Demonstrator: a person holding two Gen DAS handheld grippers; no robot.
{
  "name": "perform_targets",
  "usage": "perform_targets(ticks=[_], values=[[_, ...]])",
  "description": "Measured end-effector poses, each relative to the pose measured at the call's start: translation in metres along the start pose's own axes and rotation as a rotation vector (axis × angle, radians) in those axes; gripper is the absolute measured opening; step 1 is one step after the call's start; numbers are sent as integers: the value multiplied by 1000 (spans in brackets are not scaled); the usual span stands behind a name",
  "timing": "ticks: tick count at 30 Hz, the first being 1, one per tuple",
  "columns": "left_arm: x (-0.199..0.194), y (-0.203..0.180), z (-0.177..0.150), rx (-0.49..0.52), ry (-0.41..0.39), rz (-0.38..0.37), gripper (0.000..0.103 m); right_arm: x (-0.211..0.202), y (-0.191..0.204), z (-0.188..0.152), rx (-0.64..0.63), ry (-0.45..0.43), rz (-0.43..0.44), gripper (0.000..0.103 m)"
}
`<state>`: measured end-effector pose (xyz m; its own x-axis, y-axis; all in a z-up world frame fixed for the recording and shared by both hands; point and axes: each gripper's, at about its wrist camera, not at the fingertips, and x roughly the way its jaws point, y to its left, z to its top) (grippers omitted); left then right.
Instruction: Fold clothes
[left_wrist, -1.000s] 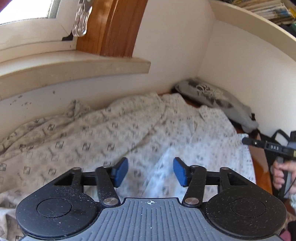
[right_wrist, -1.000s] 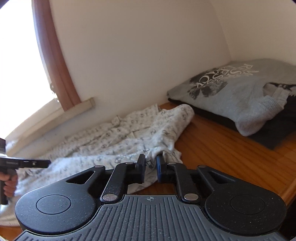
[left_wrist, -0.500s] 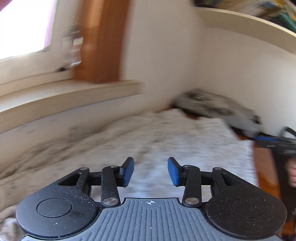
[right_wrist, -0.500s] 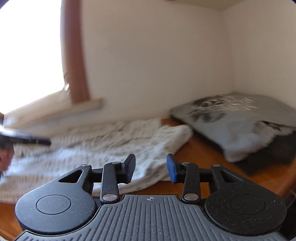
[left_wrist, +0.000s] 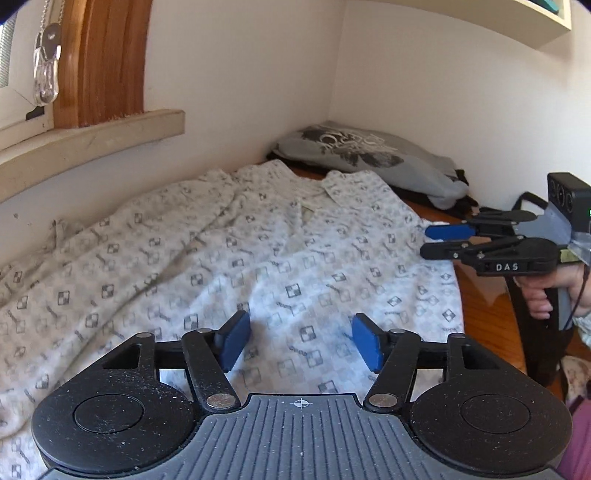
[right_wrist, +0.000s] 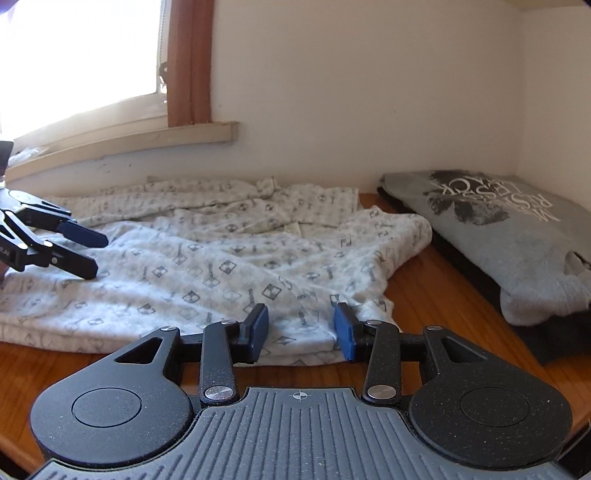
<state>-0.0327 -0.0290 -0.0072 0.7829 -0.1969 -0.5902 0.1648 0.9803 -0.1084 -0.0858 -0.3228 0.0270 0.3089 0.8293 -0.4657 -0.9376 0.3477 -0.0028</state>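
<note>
Both grippers released; patterned garment lies folded on the wooden table

The right gripper (right_wrist: 300, 328), previously pinched on the garment's (right_wrist: 207, 266) hem, now stands part open and empty; the left gripper (left_wrist: 300, 345) is opening above the cloth, holding nothing. Judgement: one fold is laid, and the next grasp should follow, clear of the grey shirt (right_wrist: 498, 225)

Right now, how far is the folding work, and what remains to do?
Done: a grey printed sweatshirt lies folded in the corner. In hand: nothing. The patterned white garment lies on the wooden table, one edge doubled over but still wrinkled. The left gripper is opening over it, and the right gripper stands open at its near edge. Left: the remaining folds.
</note>
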Motion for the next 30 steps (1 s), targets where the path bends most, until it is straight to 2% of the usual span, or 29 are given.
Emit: perform_targets(ticks=[4,8,11,14,16,18,20,22,25,30], values=[[-1,-10,-7,29,12,0,70,-19,-6,-8,14,8,15,40],[-6,-12,-13,2,8,-20,71,-33,-5,-13,12,16,11,41],[-11,-10,-15,-7,-12,4,71,-34,3,-9,-7,15,-13,41],[-19,-1,-9,-40,-73,58,71,-31,11,-5,-1,-41,-12,41],[-16,3,-1,-43,-85,61,70,-26,14,-2,10,-82,15,41],[-7,3,7,-13,-86,55,67,-15,17,0,8,-87,30,41],[4,2,14,3,-71,50,53,-6,18,-2,3,-72,23,44],[17,2,14,-4,-35,47,52,0,17,-8,-7,-70,20,46],[18,7,11,-35,-16,29,54,-4,9,-15,17,-94,48,46],[17,8,6,-50,0,19,56,-10,8,-15,4,-75,59,46]])
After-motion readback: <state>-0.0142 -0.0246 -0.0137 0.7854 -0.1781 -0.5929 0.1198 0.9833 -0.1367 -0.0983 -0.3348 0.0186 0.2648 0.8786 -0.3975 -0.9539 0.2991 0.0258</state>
